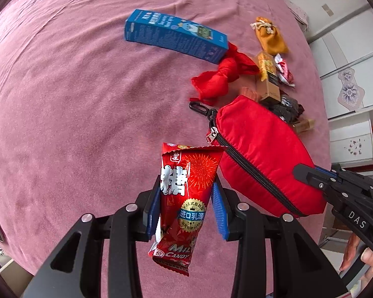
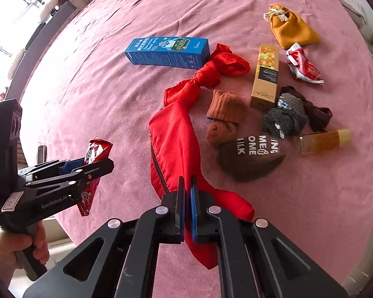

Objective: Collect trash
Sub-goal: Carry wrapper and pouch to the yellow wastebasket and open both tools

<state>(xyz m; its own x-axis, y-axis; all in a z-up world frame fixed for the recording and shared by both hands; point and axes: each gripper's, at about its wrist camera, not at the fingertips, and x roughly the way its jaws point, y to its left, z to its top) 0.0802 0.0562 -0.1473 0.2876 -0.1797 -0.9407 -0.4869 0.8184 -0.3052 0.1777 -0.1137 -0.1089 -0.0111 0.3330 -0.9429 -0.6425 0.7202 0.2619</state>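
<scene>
A home: pink-clothed table (image 2: 112, 49), white cabinets (image 1: 345, 57) with a lace doily (image 1: 349, 92), curtained window (image 2: 24, 7).

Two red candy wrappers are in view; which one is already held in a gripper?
The long milk candy wrapper, clamped in the left gripper. The other, a crumpled red-and-white wrapper, lies on the cloth beside the gold box.

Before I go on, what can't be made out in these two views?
- Red pouch: right wrist view, whether its zip is open; folds hide it.
- Candy wrapper: right wrist view, mostly behind the left gripper.
- Small bottle: left wrist view, half hidden by the pouch and socks.
</scene>
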